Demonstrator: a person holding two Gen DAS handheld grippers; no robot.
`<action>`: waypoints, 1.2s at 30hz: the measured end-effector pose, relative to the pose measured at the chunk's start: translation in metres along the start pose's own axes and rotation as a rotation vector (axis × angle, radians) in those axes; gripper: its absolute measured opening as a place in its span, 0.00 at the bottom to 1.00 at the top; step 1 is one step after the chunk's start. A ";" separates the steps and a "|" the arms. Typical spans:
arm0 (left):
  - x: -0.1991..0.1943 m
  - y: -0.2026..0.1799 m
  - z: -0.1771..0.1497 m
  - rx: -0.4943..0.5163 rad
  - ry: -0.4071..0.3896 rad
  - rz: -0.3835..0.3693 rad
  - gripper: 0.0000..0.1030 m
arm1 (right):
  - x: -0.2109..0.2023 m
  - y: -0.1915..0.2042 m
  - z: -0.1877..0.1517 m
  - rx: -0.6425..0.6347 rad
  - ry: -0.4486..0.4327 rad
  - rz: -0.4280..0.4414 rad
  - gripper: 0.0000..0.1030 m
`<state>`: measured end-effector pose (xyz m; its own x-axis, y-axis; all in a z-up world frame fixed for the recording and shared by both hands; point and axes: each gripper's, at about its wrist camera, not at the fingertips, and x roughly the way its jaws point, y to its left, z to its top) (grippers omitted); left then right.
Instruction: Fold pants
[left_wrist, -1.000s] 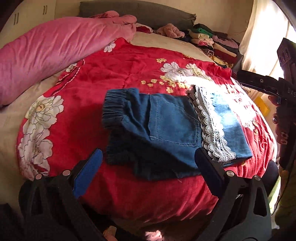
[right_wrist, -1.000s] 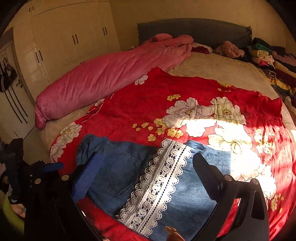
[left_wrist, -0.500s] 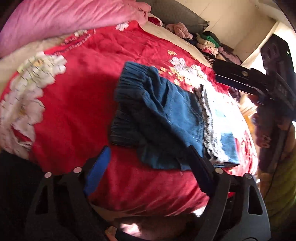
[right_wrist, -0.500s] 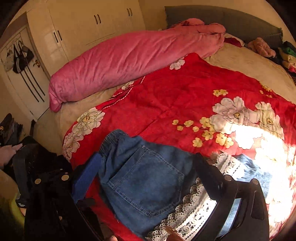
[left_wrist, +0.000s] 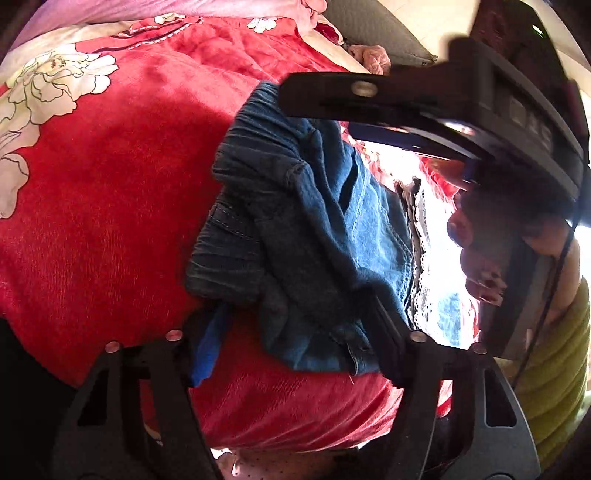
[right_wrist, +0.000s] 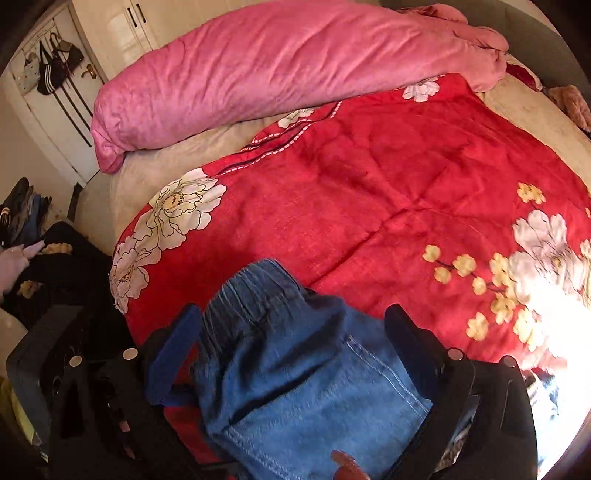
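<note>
Blue denim pants (left_wrist: 325, 221) with a white lace hem (left_wrist: 417, 236) lie folded on a red flowered blanket (left_wrist: 110, 184). My left gripper (left_wrist: 295, 325) sits low at their near edge. Its jaws are closing, and the rumpled near hem and dark waistband lie between the fingers. My right gripper (left_wrist: 325, 114) hangs over the far side of the pants, held by a hand (left_wrist: 480, 258). In the right wrist view the right gripper (right_wrist: 293, 317) stands open, with the waistband end of the pants (right_wrist: 295, 369) between its wide-set fingers.
A long rolled pink quilt (right_wrist: 277, 66) lies along the far side of the bed, beyond the red blanket (right_wrist: 369, 184). A door with hanging bags (right_wrist: 55, 74) stands at far left. Another hand (right_wrist: 14, 258) shows at the left edge, above dark cloth on the floor.
Both grippers have come down onto the pants. The right one swung left from the lace hem to the waistband end. The left jaws narrowed, and the denim between them looks more bunched.
</note>
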<state>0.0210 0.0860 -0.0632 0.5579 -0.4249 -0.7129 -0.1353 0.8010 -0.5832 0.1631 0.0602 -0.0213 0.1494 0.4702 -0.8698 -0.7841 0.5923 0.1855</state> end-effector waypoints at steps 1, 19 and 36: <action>0.000 0.000 0.001 0.000 -0.002 0.000 0.51 | 0.005 0.000 0.002 -0.003 0.011 0.006 0.95; -0.005 -0.085 0.005 0.213 -0.047 -0.091 0.25 | -0.092 -0.065 -0.046 0.157 -0.216 0.118 0.38; 0.058 -0.182 -0.064 0.549 0.161 -0.108 0.32 | -0.168 -0.150 -0.198 0.462 -0.304 -0.052 0.73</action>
<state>0.0260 -0.1119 -0.0233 0.4074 -0.5408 -0.7359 0.3843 0.8325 -0.3991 0.1363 -0.2367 0.0066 0.4015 0.5594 -0.7251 -0.4354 0.8132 0.3863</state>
